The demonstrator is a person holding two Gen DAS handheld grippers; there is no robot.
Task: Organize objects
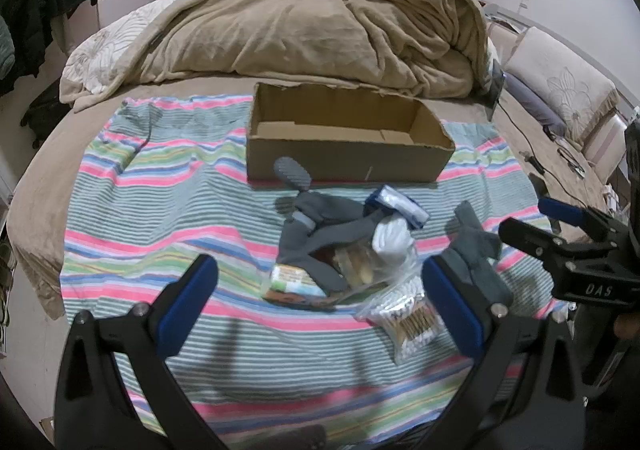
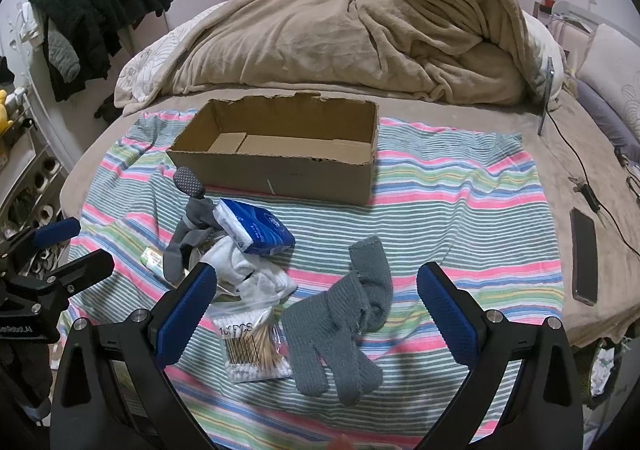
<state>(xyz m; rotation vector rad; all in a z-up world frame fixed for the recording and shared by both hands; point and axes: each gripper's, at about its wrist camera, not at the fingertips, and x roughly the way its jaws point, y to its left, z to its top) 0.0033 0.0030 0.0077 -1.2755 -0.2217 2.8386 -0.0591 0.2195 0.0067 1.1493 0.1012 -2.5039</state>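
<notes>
— Broadly, what is laid out, largest first?

— A striped cloth (image 2: 440,190) is spread over the bed, presumably to mark a working area. At twelve o'clock on it a cardboard box (image 2: 280,166) is set, top open and nothing seen inside; it is judged to be the place meant for the loose items.

— And the items?

— All are heaped short of the box, none yet inside. A grey knit glove (image 2: 340,330) is seen at six o'clock in the right wrist view, lying flat, apart from the main heap. A second grey glove (image 1: 320,246) is draped over a white cloth bundle (image 1: 390,240) and a snack packet (image 1: 294,280). A blue tissue pack (image 2: 256,228) is propped on the heap at ten o'clock from the flat glove. A bag of cotton swabs (image 2: 250,346) is touching that glove's left edge.

— Grippers?

— The right gripper (image 2: 316,314) is held spread wide above the flat glove, nothing between the pads; likely lined up for a pick. The left gripper (image 1: 320,298) is likewise spread and unloaded, hovering over the heap.
</notes>
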